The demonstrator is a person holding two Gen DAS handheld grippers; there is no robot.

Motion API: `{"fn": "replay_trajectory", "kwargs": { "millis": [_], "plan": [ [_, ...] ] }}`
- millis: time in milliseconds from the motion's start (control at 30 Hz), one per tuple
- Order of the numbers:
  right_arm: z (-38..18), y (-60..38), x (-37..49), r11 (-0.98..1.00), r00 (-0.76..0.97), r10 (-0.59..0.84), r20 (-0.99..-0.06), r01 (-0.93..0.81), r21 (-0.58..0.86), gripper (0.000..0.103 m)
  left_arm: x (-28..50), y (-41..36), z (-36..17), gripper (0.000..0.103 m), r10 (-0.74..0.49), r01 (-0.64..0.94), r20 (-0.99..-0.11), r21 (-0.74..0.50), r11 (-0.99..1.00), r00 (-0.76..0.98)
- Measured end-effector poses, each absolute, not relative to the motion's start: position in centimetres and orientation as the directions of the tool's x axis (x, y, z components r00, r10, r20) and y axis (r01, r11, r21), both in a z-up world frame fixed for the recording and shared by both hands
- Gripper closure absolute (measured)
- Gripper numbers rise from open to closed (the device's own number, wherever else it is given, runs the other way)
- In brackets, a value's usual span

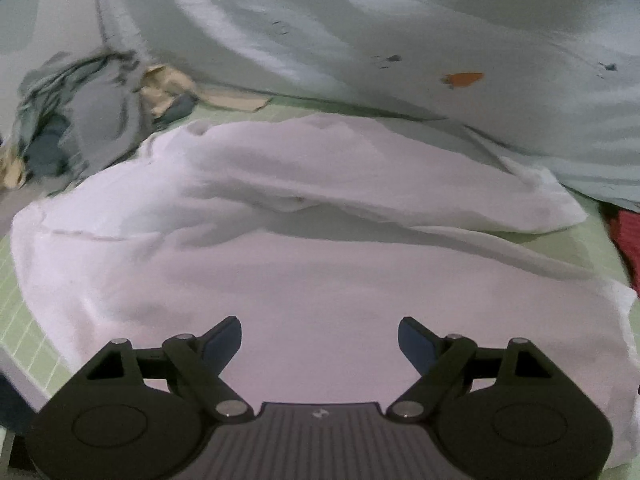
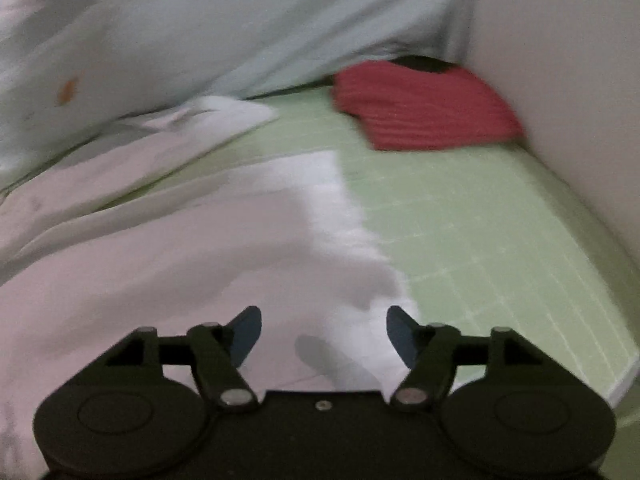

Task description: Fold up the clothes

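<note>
White cloth fills most of what I see: a white garment point(image 1: 304, 264) lies spread and rumpled over a pale green gridded mat point(image 1: 20, 304), with a folded ridge running across its far part. My left gripper point(image 1: 320, 340) hangs low over the near part of the garment, its jaws standing wide apart with nothing between the blue pads point(image 1: 224, 340) but the fabric lying below them; I cannot tell whether the tips touch it. My right gripper point(image 2: 324, 334) sits over the garment's right edge point(image 2: 344, 216), where the white garment point(image 2: 168, 264) meets the bare green mat point(image 2: 472, 232); its jaws are also wide apart and grip nothing. The right wrist view is smeared, so fine detail there is lost. Beyond the garment, on the far side, a large pale blue-grey sheet point(image 1: 400, 40) with small orange marks rises in soft folds. At the far left lies a crumpled heap of grey-blue and cream clothes point(image 1: 92, 104). At the far right, a folded red ribbed garment point(image 2: 424, 108) rests on the mat close against a plain pale wall point(image 2: 560, 80), well apart from the white one.
</note>
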State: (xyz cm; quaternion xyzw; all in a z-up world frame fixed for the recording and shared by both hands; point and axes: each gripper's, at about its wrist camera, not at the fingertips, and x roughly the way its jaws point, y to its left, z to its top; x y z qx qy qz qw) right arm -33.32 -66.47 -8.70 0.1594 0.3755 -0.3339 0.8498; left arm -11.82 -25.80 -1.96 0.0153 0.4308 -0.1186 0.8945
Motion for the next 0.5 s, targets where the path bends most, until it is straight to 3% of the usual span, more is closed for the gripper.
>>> {"fn": "replay_trajectory", "kwargs": {
  "millis": [67,267,333,433,467,500],
  "plan": [
    [-9.9,-67.7,-33.3,0.701,0.465,-0.461,-0.756,0.713,0.011,0.023,-11.6,-25.1,-1.9,0.017,-0.181,0.205,-0.779,-0.069,0.976,0.601],
    [-12.1,-70.2,-32.5,0.701,0.447,-0.425,-0.787,0.713,0.027,0.025,-11.2,-25.5,-2.1,0.017,-0.162,0.196,-0.79,-0.054,0.979,0.592],
    [-12.4,-70.6,-32.3,0.716,0.461,-0.394,-0.795,0.696,0.049,0.034,-11.2,-26.1,-2.3,0.017,-0.165,0.204,-0.793,-0.053,0.978,0.587],
    [-12.0,-70.4,-32.2,0.759,0.481,-0.38,-0.79,0.65,0.031,0.074,-10.9,-27.0,-2.8,0.017,-0.174,0.211,-0.802,-0.061,0.976,0.571],
    [-12.0,-70.4,-32.3,0.775,0.492,-0.366,-0.79,0.631,0.033,0.084,-10.8,-27.3,-3.0,0.017,-0.176,0.212,-0.806,-0.064,0.975,0.566],
    [-11.9,-70.4,-32.5,0.777,0.489,-0.365,-0.792,0.629,0.029,0.084,-10.6,-27.5,-3.2,0.017,-0.177,0.212,-0.809,-0.066,0.975,0.56]
  ]
}}
